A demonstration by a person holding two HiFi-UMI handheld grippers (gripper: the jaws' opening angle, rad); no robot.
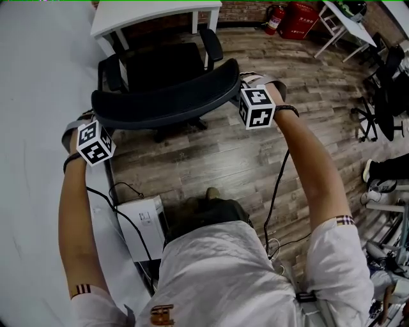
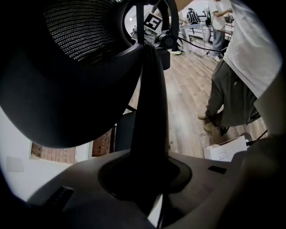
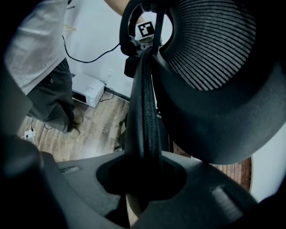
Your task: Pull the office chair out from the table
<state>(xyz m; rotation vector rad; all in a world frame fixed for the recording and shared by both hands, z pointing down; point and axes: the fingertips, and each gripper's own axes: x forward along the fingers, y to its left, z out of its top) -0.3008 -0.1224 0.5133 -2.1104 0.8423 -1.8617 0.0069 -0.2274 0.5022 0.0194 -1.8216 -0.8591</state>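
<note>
Fingers of left gripper (image 1: pixel 94 118) and right gripper (image 1: pixel 241 89) hidden by office chair (image 1: pixel 166 96) backrest, table (image 1: pixel 153 16) cut off at top

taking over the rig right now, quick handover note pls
Left tool: shut on the backrest rim of the black mesh-backed office chair, at its left end.
Right tool: shut on the rim's right end.
Chair: on the wooden floor, seat just in front of the white table.
Done: both grips set; seat looks about clear of the tabletop.
Left: roll it further back if needed, then release.
</note>
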